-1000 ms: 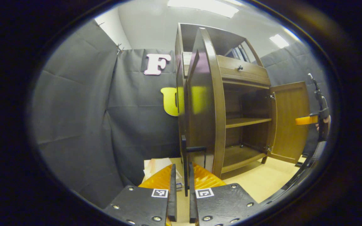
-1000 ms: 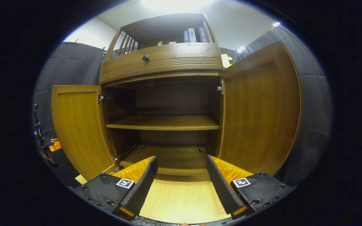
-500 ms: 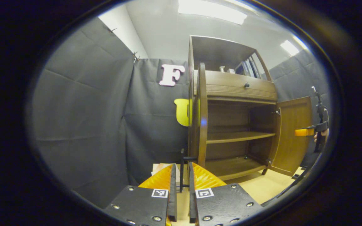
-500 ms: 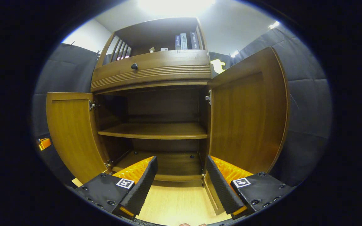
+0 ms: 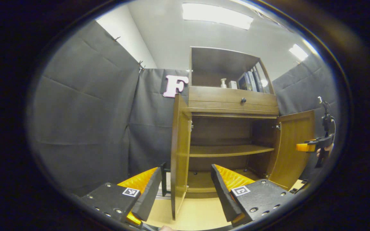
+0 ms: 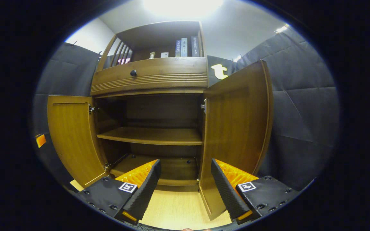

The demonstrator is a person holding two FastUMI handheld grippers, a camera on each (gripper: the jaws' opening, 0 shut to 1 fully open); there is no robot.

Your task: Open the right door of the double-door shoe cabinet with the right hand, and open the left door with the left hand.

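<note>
The brown wooden shoe cabinet [image 5: 233, 102] stands with both doors swung wide. In the left gripper view its left door [image 5: 179, 150] shows nearly edge-on, a black handle [image 5: 163, 179] on its outer face. My left gripper [image 5: 185, 195] is open, a finger on either side of that door's edge and clear of it. The right door [image 5: 292, 144] stands open, and beside it a hand holds my right gripper [image 5: 303, 147]. In the right gripper view the right gripper [image 6: 185, 192] is open and holds nothing, with the left door [image 6: 71, 138] and the right door [image 6: 236, 128] flanking a bare shelf [image 6: 153, 136].
A drawer with a dark knob [image 6: 133, 72] runs above the doors. Books [image 6: 185, 48] and a small bottle [image 5: 223, 83] stand on the top shelf. Black cloth walls close in on both sides. Pale wooden floor [image 6: 178, 208] lies in front of the cabinet.
My left gripper has let go of the left door's handle, opened, and pulled back from the door. The right gripper stayed open and drifted slightly to the right.
</note>
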